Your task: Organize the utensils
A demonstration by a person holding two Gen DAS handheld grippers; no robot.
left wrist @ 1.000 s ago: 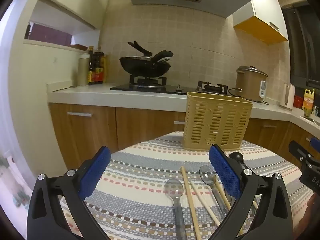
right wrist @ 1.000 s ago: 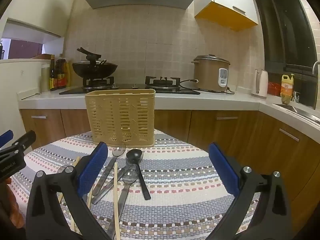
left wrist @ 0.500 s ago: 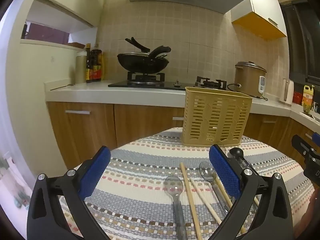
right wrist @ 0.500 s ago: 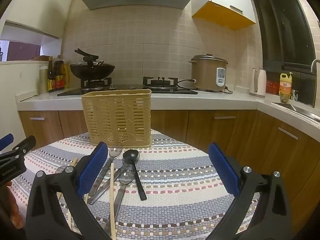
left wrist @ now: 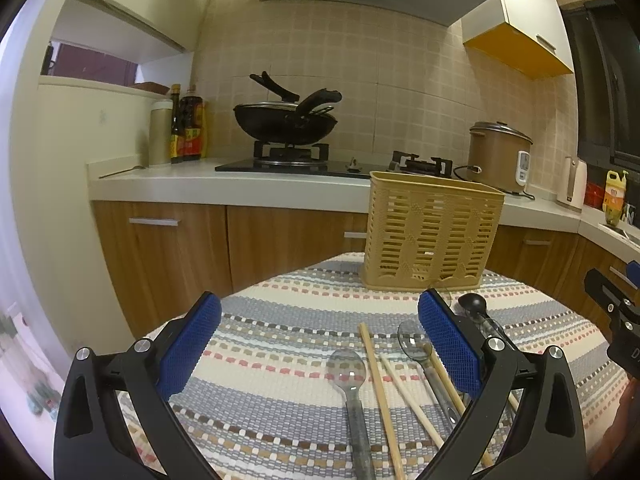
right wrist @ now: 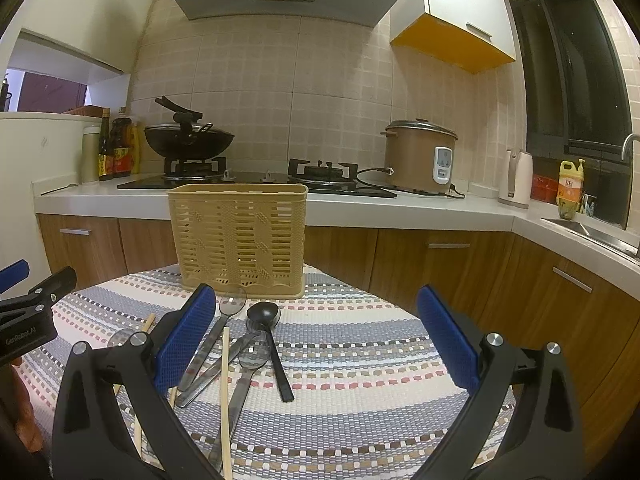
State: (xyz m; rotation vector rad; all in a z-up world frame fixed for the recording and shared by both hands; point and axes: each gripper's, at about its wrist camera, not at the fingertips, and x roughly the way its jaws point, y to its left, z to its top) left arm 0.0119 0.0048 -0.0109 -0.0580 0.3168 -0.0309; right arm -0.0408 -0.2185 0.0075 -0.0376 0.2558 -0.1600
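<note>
Right wrist view, right gripper point(right wrist: 316, 336) spread wide, left gripper point(left wrist: 318, 344) likewise, slatted plastic basket point(right wrist: 239, 240), woven striped cloth point(right wrist: 360, 356), black spoon point(right wrist: 272, 344).

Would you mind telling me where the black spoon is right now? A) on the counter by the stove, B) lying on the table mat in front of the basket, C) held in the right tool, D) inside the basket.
B: the black spoon lies flat on the mat, just in front of the basket, and both tools are open and empty.

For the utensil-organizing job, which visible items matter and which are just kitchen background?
Job items: yellow slotted basket, black spoon, clear spoons, wooden chopsticks, both lying on the striped tablecloth.

Background: wok, rice cooker, sauce bottles, kettle.
</note>
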